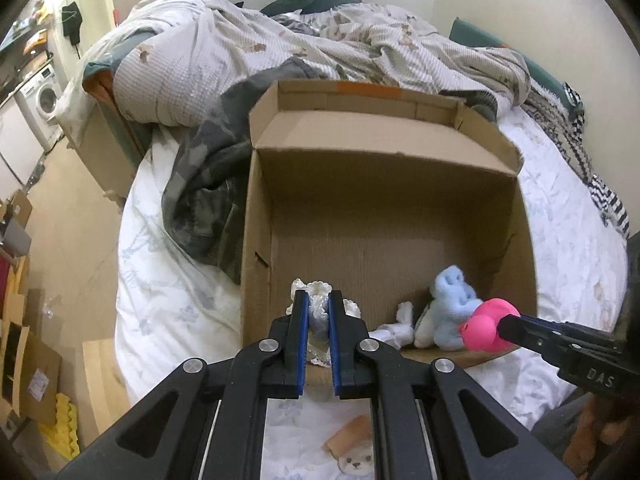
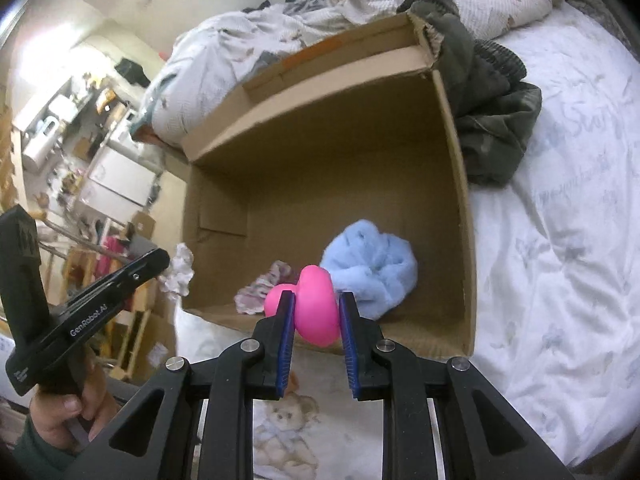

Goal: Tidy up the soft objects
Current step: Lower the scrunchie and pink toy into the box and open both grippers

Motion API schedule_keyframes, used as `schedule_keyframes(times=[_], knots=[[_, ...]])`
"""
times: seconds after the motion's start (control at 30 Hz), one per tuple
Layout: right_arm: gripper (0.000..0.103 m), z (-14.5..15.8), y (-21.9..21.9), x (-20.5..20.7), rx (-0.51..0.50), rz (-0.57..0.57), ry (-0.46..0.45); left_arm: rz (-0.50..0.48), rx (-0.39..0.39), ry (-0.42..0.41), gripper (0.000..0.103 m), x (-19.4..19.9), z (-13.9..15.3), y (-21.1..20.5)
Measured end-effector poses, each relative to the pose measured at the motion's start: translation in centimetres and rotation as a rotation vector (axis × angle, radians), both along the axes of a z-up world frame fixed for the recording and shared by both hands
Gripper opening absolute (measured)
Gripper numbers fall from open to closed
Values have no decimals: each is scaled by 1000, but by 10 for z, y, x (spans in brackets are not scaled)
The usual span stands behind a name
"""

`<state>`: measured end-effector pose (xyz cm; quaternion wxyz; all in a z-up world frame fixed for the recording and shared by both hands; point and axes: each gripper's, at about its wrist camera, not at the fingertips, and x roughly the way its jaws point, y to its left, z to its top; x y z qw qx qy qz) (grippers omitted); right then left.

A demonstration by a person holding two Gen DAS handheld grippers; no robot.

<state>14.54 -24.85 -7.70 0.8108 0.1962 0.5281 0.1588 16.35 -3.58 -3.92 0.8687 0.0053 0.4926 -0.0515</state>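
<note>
An open cardboard box (image 1: 384,184) lies on the bed, seen too in the right wrist view (image 2: 320,148). Inside it are a fluffy light-blue soft toy (image 1: 448,304) (image 2: 372,268) and a small whitish patterned cloth (image 1: 394,330) (image 2: 260,292). My left gripper (image 1: 318,312) is shut on a white lacy soft item (image 1: 320,308) at the box's near left edge; that item also shows in the right wrist view (image 2: 178,272). My right gripper (image 2: 316,312) is shut on a pink squishy toy (image 2: 314,304) (image 1: 488,324) at the box's near edge.
A rumpled patterned duvet (image 1: 248,48) and a dark camouflage garment (image 1: 204,184) lie behind and left of the box. The bed has a white sheet (image 2: 560,240). Flat cardboard pieces (image 1: 24,344) stand on the floor at left. A washing machine (image 1: 42,100) stands farther left.
</note>
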Motion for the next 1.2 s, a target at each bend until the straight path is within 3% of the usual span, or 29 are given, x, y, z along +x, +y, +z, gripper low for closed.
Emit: schedule_keyframes(times=[0.47,0.77,0.87,0.9,0.93,0.97,1.07,1.2], knots=[[24,-15,16,10,-37,26,58,16,-17,97,9,8,-27,-9],[24,-15,15,12,-21,10,65,5,-25,123,13,6,-31,-11],[24,-13,15,11,-14,6,59,1,-20,141,26,4,-33,-11],[25,-13,14,10,-12,3,58,0,-20,144,41,4,-34,-11],[25,-13,13,10,-7,-2,60,0,-22,144,63,3,-34,-10],[29,-13,12,10,3,-8,64,5,-17,134,71,2,-33,-10],[71,-16,7,9,39,-24,78,12,7,107,74,-1,-30,-9],[72,-12,1,7,43,-52,62,11,7,109,74,-2,-29,-7]])
